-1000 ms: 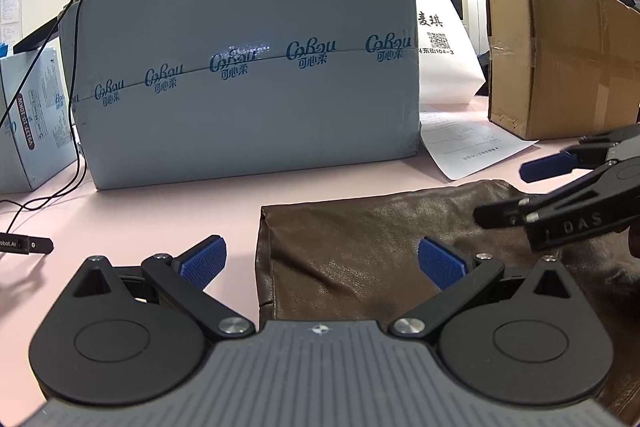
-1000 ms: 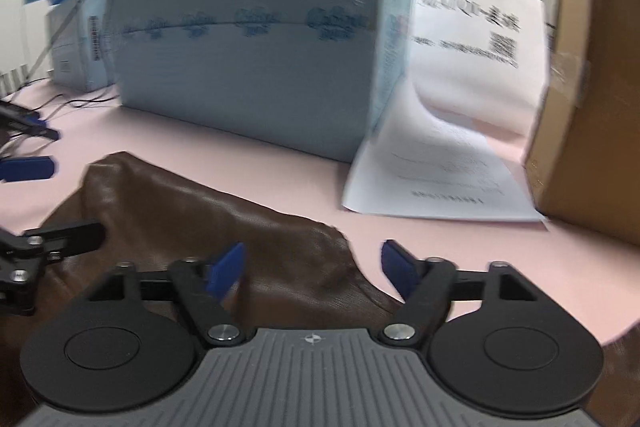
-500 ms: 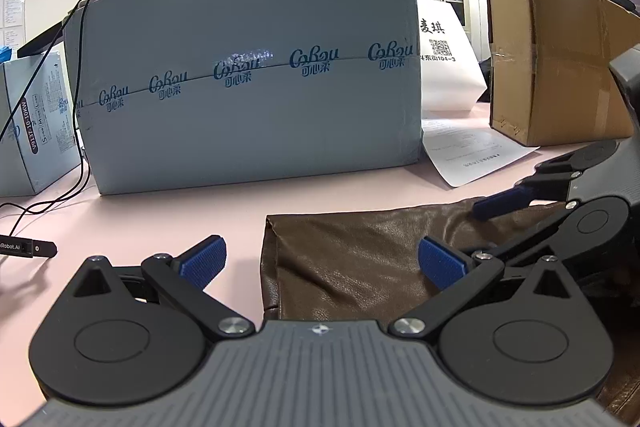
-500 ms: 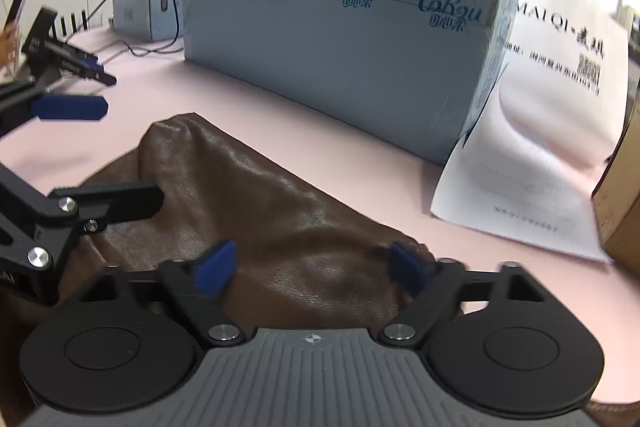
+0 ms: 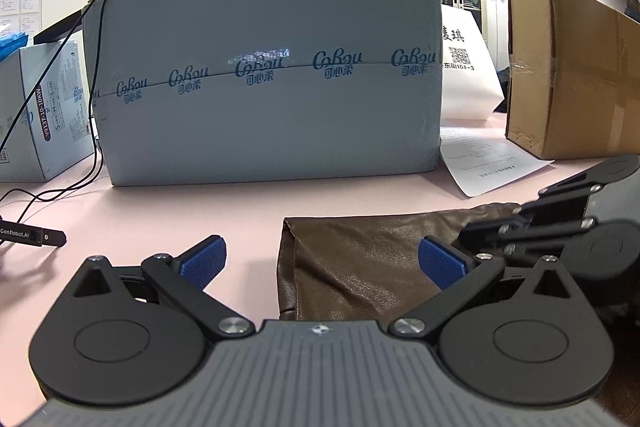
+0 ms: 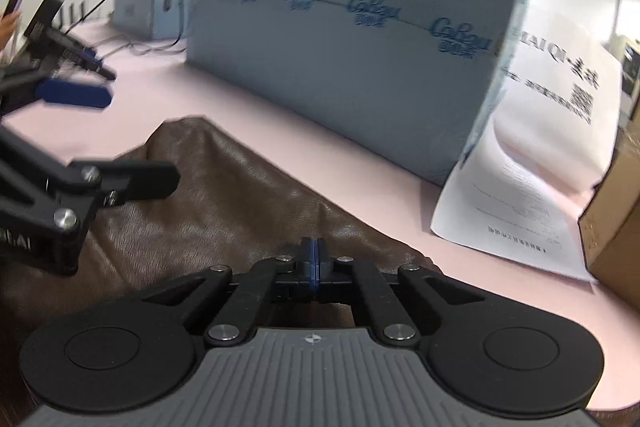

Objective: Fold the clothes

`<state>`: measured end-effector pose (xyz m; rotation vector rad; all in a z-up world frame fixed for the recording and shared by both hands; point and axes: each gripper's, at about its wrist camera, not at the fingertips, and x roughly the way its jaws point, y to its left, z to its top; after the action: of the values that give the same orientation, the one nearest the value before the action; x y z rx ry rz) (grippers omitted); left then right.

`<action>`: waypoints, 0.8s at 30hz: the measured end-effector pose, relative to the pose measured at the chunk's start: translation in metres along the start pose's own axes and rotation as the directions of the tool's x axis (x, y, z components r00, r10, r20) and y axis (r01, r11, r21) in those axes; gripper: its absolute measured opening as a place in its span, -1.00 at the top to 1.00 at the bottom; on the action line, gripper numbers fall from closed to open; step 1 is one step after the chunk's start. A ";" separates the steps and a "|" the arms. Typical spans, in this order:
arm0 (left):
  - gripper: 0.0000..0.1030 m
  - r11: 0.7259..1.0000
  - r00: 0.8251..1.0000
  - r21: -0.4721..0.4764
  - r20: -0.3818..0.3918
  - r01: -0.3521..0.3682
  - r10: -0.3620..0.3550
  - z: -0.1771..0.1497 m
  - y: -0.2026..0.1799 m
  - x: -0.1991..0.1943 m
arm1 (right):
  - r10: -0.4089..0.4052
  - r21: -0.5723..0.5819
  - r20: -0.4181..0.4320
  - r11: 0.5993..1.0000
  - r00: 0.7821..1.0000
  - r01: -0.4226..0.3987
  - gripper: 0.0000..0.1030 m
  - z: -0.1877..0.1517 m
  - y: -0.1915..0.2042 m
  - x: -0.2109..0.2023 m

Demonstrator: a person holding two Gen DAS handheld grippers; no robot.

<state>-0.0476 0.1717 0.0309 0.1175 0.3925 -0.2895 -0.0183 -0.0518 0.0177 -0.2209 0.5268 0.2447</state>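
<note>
A: Looking at the brown leather-look garment (image 5: pixel 360 259): it lies flat on the pink tabletop (image 5: pixel 192 211), left edge folded and square, in front of the large grey-blue "Cobou" printed carton (image 5: pixel 264 75).

B: Right gripper (image 6: pixel 314 259)?

A: Jaws have just been closing; the blue pads now meet face to face at the garment's far edge. Whether any fabric is pinched between them, can't tell; the pads hide the contact line.

B: Left gripper (image 5: pixel 322 263)?

A: Jaws wide apart, nothing held. It hovers low over the garment's left end: left blue pad (image 5: pixel 204 261) over bare table, the right one over the leather. In the right wrist view it sits at the left edge (image 6: pixel 104 143), same wide gap.

B: Surroundings?

A: White printed paper sheet (image 6: pixel 520 195) curling up against the carton's right corner, near the garment but not touching. Brown cardboard box (image 5: pixel 572 67) right of that. Smaller pale blue box (image 5: pixel 36 115) left of the carton, black cables (image 5: pixel 80 75) draped down beside it. Small black "GenRobot.AI" labelled device (image 5: pixel 28 235) on the table at far left.
</note>
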 end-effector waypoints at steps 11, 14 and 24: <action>-1.00 0.988 0.995 -0.118 -0.028 -0.100 0.098 0.003 0.022 0.006 | -0.209 0.142 -0.069 0.966 0.976 0.217 0.99 0.002 -0.027 0.016; -1.00 0.981 0.993 -0.169 -0.087 -0.093 0.079 0.002 0.031 0.013 | -0.209 0.218 -0.039 0.953 0.977 0.212 0.87 0.004 -0.042 -0.003; -1.00 0.994 0.979 -0.061 -0.188 -0.095 0.082 -0.006 0.014 0.030 | -0.362 0.566 0.143 0.793 0.921 0.224 -0.86 -0.050 -0.098 -0.168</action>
<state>-0.0195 0.1789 0.0141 0.0937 0.5802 -0.1769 -0.1540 -0.1873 0.0775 0.2824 0.2888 -0.1919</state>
